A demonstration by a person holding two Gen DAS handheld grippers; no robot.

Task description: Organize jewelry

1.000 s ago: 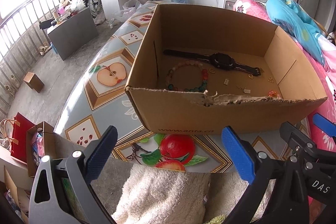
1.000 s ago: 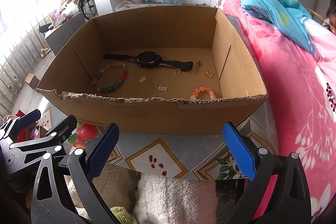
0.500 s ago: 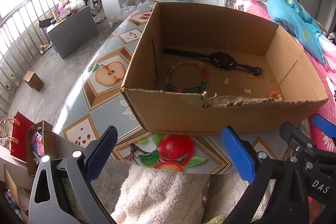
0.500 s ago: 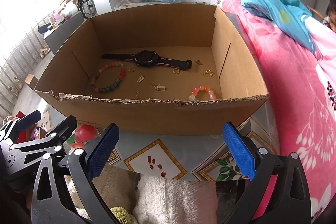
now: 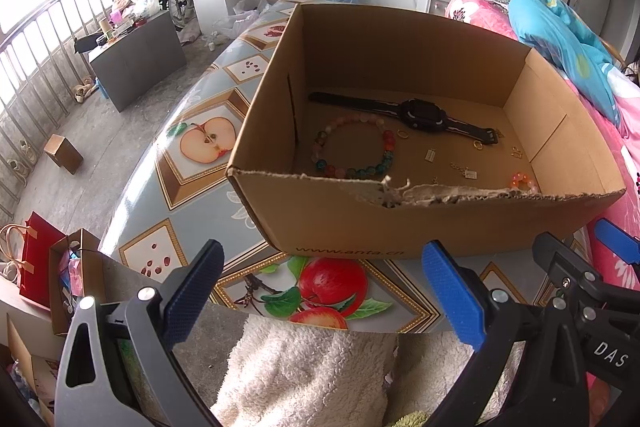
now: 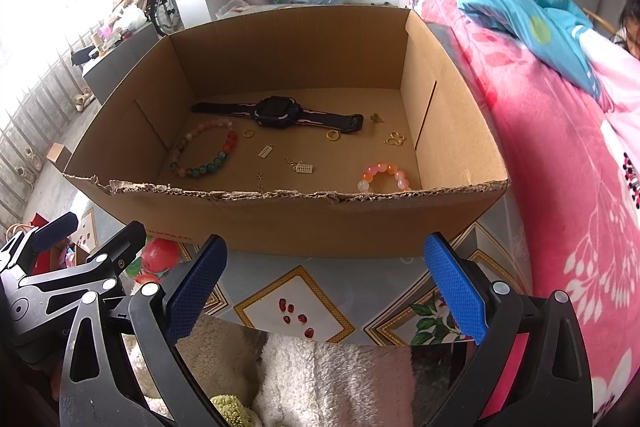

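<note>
Left wrist view: the left hand-held gripper (image 5: 324, 291) hangs short of the cardboard box (image 5: 420, 223), jaws spread wide, nothing between them. The box sits on the fruit-patterned tabletop (image 5: 200, 187), torn near rim facing us. Inside, a black watch (image 5: 420, 113) lies across the far part of the floor, and a multicolour bead bracelet (image 5: 354, 151) sits just in front of it, near the left wall. Small gold pieces are scattered to the right, and a pink bead bracelet (image 5: 520, 182) peeks over the torn edge. The right hand-held gripper (image 5: 592, 283) shows at the right border.

Right wrist view: the right hand-held gripper (image 6: 326, 281) is also spread, holding nothing, low over the tabletop (image 6: 360, 279) just before the box (image 6: 320, 223). The watch (image 6: 278, 113) lies far centre, the multicolour bracelet (image 6: 204, 149) left, the pink bracelet (image 6: 384, 177) near right. A gold ring (image 6: 332, 135) touches the watch strap's right end. 2 small tags lie mid-floor. A pink bed (image 6: 560, 167) runs along the right.
</note>
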